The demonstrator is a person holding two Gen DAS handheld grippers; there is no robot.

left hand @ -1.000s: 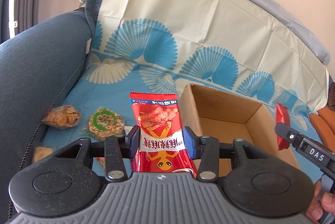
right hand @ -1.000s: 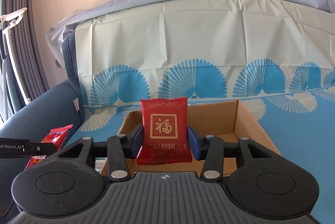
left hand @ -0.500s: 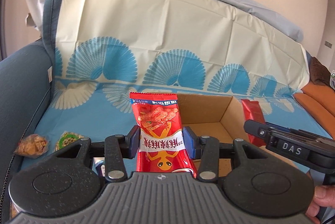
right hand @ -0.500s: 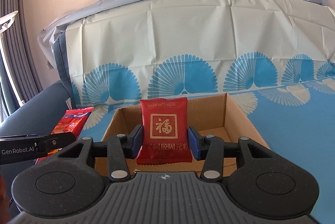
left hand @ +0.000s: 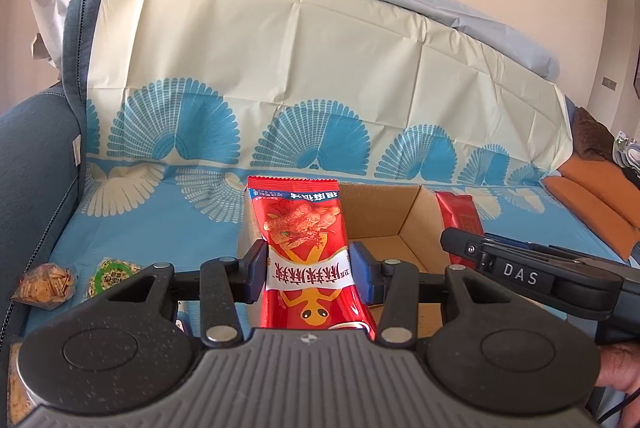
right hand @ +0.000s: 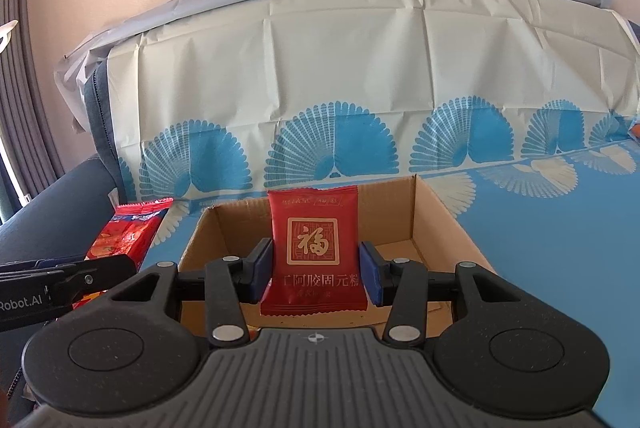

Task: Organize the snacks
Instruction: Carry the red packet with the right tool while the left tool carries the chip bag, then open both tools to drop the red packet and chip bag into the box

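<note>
Mid-task: your left gripper [left hand: 307,270] clamps the red chip packet [left hand: 306,260], right gripper [right hand: 316,270] clamps the dark-red sachet [right hand: 314,248], both by the cardboard box [right hand: 436,216], unreleased; two snacks [left hand: 44,282] remain on the sofa cover.

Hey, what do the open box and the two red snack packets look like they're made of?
Box: likely corrugated cardboard, matte brown, with folded flaps.
Chip packet in the left gripper: glossy printed plastic film with a crimped top.
Dark red packet in the right gripper: similar film, duller sheen.
</note>
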